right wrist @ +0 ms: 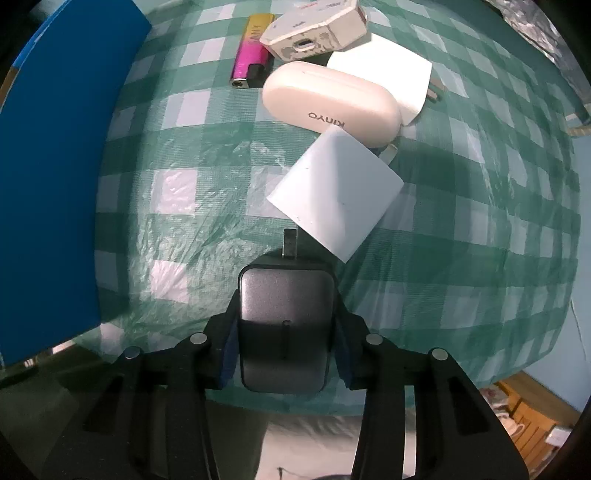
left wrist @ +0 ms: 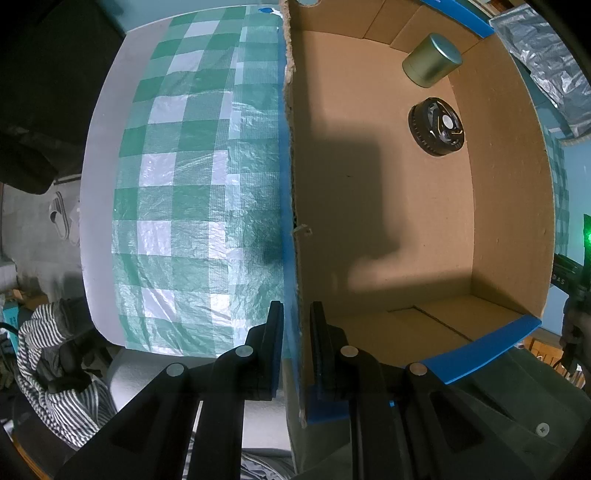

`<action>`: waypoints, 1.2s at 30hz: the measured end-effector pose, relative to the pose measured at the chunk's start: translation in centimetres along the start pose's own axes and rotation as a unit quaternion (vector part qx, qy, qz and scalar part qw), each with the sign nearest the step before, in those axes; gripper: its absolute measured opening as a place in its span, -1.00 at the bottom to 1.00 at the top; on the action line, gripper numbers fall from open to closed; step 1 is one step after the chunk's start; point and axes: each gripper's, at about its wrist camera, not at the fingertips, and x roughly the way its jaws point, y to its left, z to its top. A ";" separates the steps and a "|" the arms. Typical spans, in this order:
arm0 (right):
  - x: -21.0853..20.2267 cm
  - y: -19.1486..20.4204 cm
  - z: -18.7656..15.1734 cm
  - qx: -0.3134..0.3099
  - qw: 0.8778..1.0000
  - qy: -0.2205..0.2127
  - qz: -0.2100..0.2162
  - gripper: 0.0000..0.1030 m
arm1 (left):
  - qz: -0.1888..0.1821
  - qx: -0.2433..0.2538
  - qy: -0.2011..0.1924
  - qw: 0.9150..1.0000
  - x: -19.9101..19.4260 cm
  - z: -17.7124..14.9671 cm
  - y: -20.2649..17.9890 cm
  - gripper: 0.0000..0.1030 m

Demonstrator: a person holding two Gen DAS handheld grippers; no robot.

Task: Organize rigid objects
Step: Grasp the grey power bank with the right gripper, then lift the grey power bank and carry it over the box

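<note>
My left gripper (left wrist: 295,326) is shut on the left wall of an open cardboard box (left wrist: 509,192) whose edge is taped blue. On the box floor lie a metallic green-gold tin (left wrist: 432,61) and a black round part (left wrist: 437,127), both toward the far end. In the right wrist view, my right gripper (right wrist: 286,301) holds a dark grey plug adapter (right wrist: 286,321); both pads press its sides and its prong (right wrist: 290,243) points away. It sits over the green checked cloth (right wrist: 184,229).
Beyond the grey adapter lie a pale blue cube charger (right wrist: 336,195), a white earbud case (right wrist: 332,101), a white charger (right wrist: 391,79), a pink lighter (right wrist: 251,55) and a worn white device (right wrist: 314,33). A blue box flap (right wrist: 48,184) stands at the left. Striped fabric (left wrist: 55,369) lies below the table edge.
</note>
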 end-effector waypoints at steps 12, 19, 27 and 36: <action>-2.2 1.9 1.6 -0.030 0.999 -0.007 0.022 -0.21 | -0.002 -0.005 0.000 1.000 -0.1 0.2 0.3 -0.73; -4.6 3.8 3.2 -0.058 0.998 -0.023 0.024 -0.21 | -0.004 -0.009 0.000 1.000 0.0 0.1 0.6 -0.73; -7.5 5.8 5.7 -0.079 0.996 -0.032 0.027 -0.21 | -0.005 -0.015 -0.005 1.000 -0.1 0.2 1.0 -0.73; -10.3 6.7 6.6 -0.113 0.992 -0.056 0.032 -0.21 | -0.006 -0.021 -0.009 1.000 -0.1 -0.1 1.0 -0.73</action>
